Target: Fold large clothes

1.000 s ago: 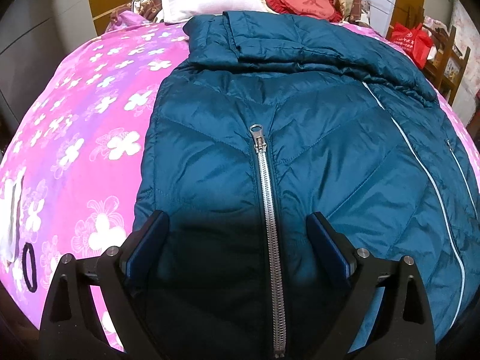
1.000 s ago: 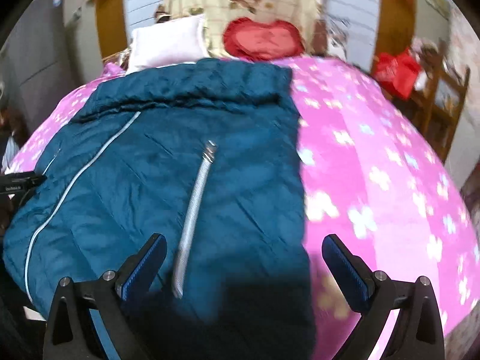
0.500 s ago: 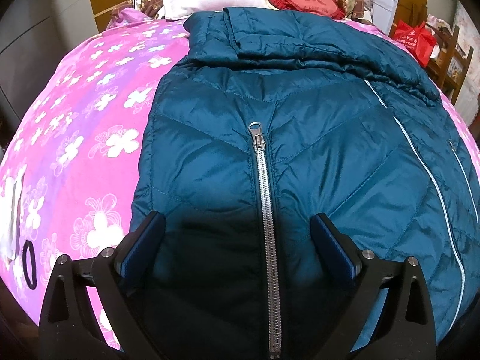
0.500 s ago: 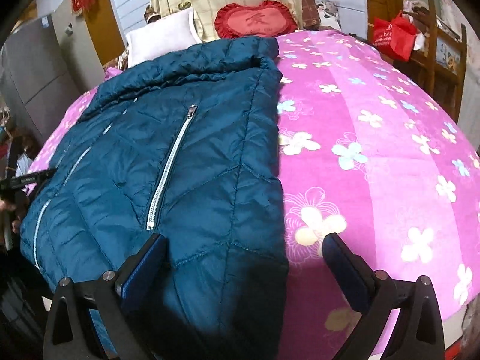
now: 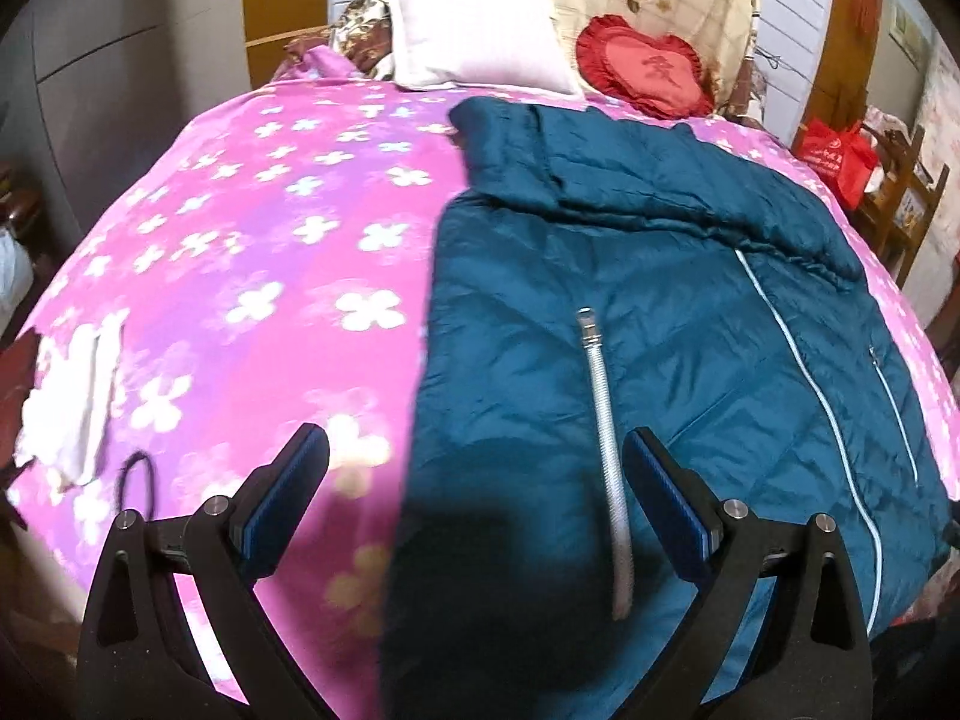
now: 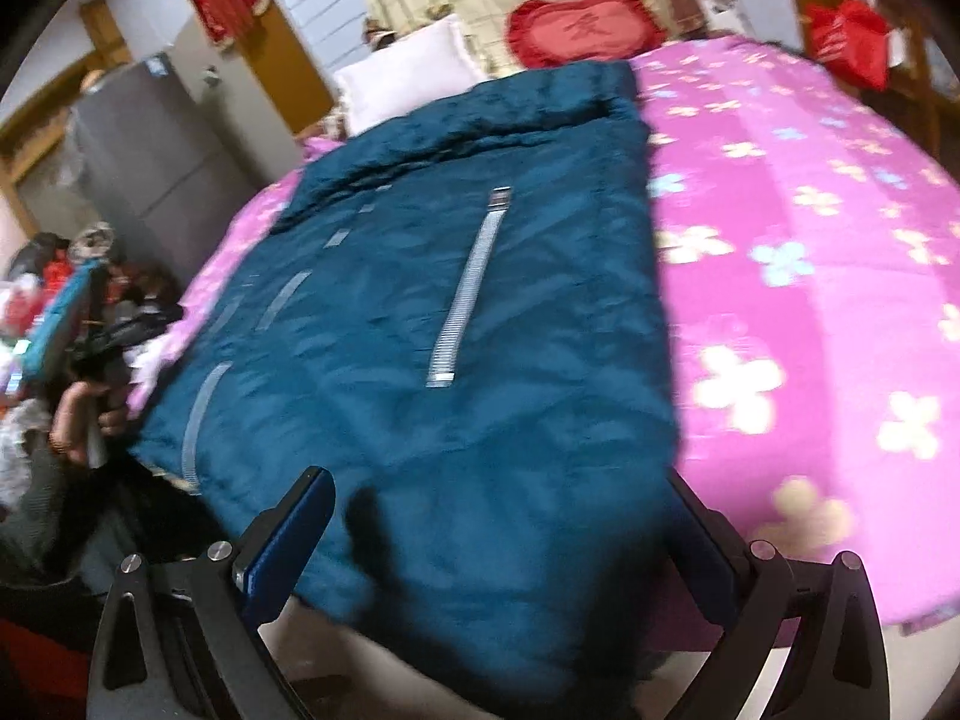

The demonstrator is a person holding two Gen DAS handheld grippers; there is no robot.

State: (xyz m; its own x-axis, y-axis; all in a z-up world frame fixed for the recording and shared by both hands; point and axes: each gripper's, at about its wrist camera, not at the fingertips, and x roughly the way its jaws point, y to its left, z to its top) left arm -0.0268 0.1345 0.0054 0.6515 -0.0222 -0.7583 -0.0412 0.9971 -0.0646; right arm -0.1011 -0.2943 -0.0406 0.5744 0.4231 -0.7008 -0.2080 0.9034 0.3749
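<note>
1. Two grippers hang over the near edge of a bed, each with its jaws spread wide and nothing between them.
2. Left gripper [image 5: 474, 501]: its blue-padded fingers straddle the left side edge of a teal quilted jacket [image 5: 660, 330]; one finger is over the pink flowered bedspread [image 5: 252, 252], the other over the jacket just right of a silver pocket zipper [image 5: 606, 450].
3. Right gripper [image 6: 498, 546]: its fingers bracket the jacket [image 6: 480, 300] hem, which droops over the bed's near edge. Whether either pad touches the fabric cannot be told; the view is blurred.
4. Lying flat and front-up, the jacket runs from the near edge toward the head of the bed, with a thick roll of its fabric at the far end.
5. Beyond the jacket, a white pillow [image 5: 480, 36] and a red heart cushion [image 5: 648, 69] sit at the headboard.
6. Near the bedspread's left edge lie a white cloth [image 5: 78, 396] and a dark loop [image 5: 135, 480].
7. Beside the bed on the right stands a wooden chair [image 5: 900, 192] with a red bag [image 5: 837, 153].
</note>
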